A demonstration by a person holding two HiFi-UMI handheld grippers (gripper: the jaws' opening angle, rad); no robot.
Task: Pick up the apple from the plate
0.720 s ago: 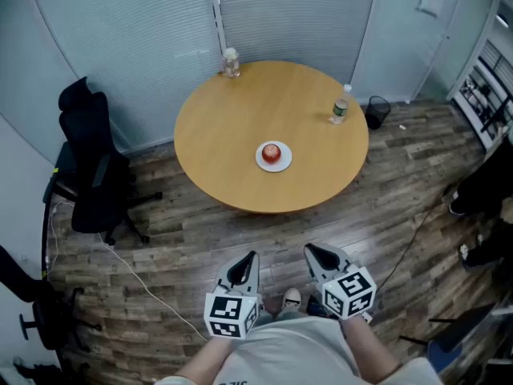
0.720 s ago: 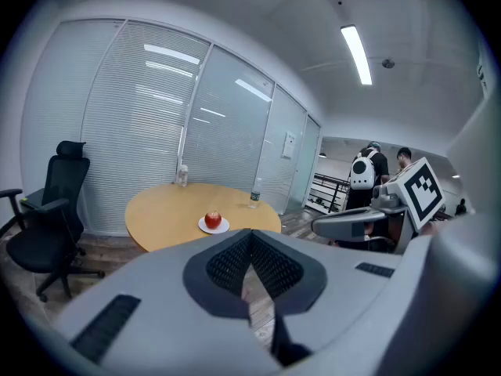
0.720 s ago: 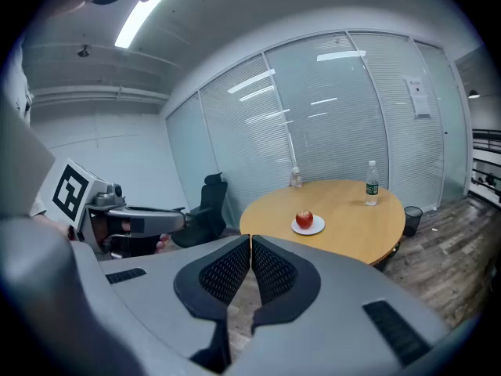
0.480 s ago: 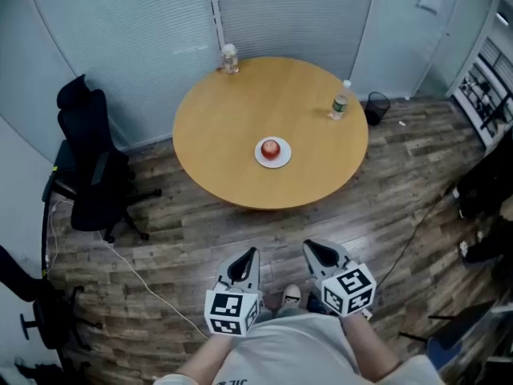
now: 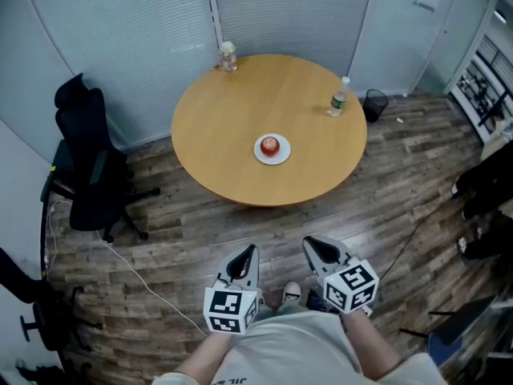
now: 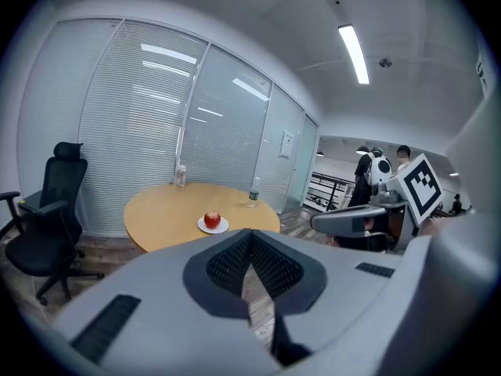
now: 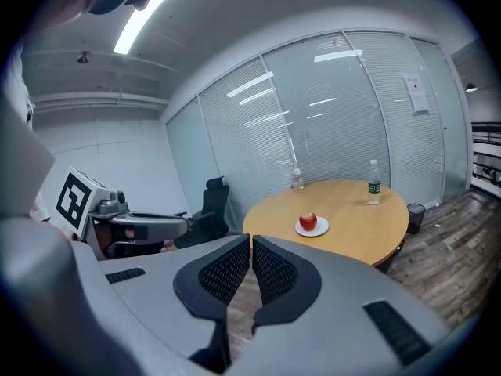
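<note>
Apple (image 5: 271, 144) well apart from both grippers. Nearest: left gripper (image 5: 248, 255) and right gripper (image 5: 314, 247), jaws pressed together, nothing between. Farther: round table (image 5: 240, 111), apple centred on white plate (image 5: 282, 157). Beyond: 2 bottles (image 5: 228, 56), labels too small to read; person (image 5: 485, 187) at right edge cut off.

Ahead of me the apple (image 5: 271, 143) lies on the plate (image 5: 272, 160), middle of the table (image 5: 232, 111); bottle (image 5: 337, 103) at its far right, chair (image 5: 84, 191) left.
</note>
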